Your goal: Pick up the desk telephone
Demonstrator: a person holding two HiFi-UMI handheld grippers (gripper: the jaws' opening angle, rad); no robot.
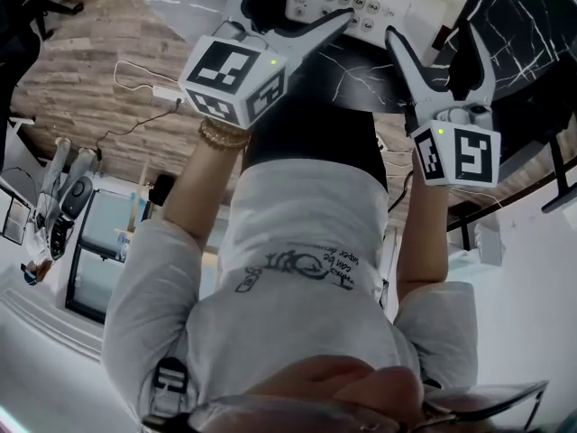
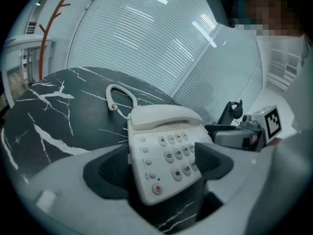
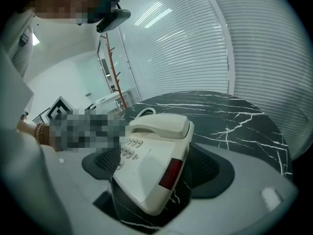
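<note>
Straddling the desk telephone (image 1: 419,3), cropped in head view, left gripper (image 2: 162,166) and right gripper (image 3: 152,165) jaws stand apart.

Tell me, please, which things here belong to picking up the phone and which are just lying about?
For the job: phone; its cord; left gripper and right gripper, both open with the phone between their jaws.
Lying about: coat stand; blinds; floor cable.
</note>
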